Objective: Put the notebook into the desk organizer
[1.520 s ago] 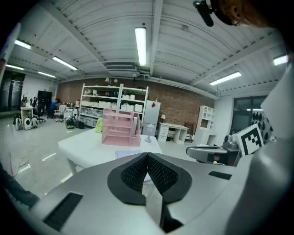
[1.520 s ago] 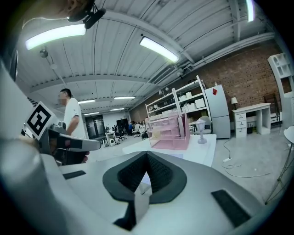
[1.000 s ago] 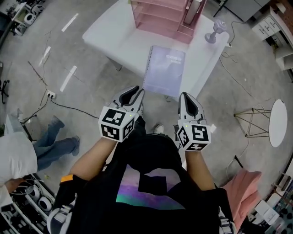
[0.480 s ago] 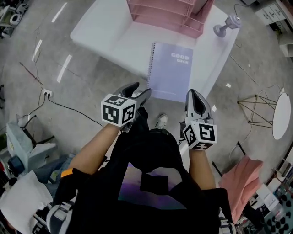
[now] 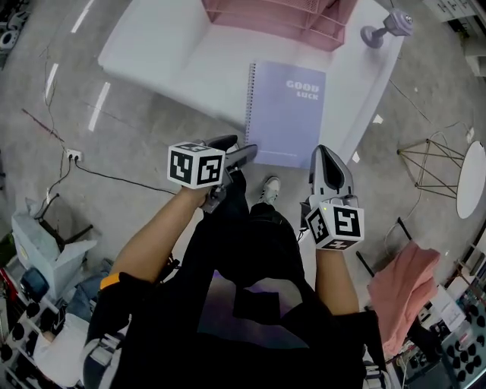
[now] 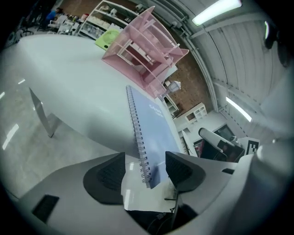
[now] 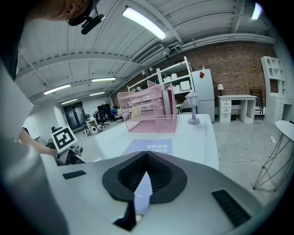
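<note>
A lavender spiral notebook (image 5: pixel 287 114) lies flat near the front edge of the white table (image 5: pixel 175 61). The pink desk organizer (image 5: pixel 281 17) stands behind it at the table's far side. My left gripper (image 5: pixel 241 149) is turned on its side at the notebook's near left corner. Its jaws are opening, and in the left gripper view (image 6: pixel 146 172) the spiral corner of the notebook (image 6: pixel 146 151) sits between the pads without either pad pressing on it. My right gripper (image 5: pixel 328 152) is shut and empty, just short of the table edge below the notebook's right side (image 7: pixel 151 147).
A small purple lamp (image 5: pixel 387 27) stands at the table's back right corner. On the floor are a cable and socket (image 5: pixel 74 156) at left, a wire stool (image 5: pixel 429 161), a round white table (image 5: pixel 472 178) and a pink cloth (image 5: pixel 406 292) at right.
The left gripper has rolled onto its side, opened its jaws and come up to the notebook's near left corner. The head view has shifted forward; the right gripper stays shut.
</note>
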### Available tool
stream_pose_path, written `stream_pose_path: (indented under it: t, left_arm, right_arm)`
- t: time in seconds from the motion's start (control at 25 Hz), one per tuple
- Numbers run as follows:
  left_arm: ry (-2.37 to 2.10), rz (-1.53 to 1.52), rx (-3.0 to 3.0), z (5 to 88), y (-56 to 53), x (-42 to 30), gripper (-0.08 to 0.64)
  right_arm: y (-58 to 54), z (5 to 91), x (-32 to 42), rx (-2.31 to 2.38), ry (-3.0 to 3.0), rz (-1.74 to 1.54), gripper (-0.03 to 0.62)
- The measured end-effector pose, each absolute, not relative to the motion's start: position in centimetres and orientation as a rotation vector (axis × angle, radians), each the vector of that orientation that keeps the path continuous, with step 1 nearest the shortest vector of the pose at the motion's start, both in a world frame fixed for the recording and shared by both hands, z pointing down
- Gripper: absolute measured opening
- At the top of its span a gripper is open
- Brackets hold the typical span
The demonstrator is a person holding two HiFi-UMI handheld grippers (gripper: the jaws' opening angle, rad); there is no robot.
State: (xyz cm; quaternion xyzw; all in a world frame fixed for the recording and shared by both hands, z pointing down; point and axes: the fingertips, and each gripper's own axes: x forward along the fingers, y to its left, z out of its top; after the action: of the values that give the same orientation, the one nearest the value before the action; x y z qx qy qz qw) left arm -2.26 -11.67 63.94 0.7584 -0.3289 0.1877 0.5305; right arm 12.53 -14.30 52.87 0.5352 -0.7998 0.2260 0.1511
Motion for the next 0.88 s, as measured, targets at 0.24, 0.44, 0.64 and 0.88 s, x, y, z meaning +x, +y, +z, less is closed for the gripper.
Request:
stream_pose_path:
  t: [0.24,0.44,0.64,0.88]
  left_arm:
    - [-0.65,0.428,1.766,64.9,-11.6,-0.5,0.261]
    - [-0.586,0.388,1.697,64.8,-11.4,0.7,0.143]
    - [-0.527,0.304,1.627,63.6,-11.4,0.8,0.069]
    - [-0.397,0.139,1.507,60.9,-10.8,0.6,0.038]
  right_arm:
    - [-14.5,53.5,12.5,1.557,-2.274,0.671,0.015]
    - [-14.4,53.8,13.1,1.58,-2.259,0.688,0.015]
    - [-14.2,54.5,14.2,1.597,-2.239,0.732,0.015]
    - [-13.7,55.4,15.0,1.575,-2.24,0.895,0.023]
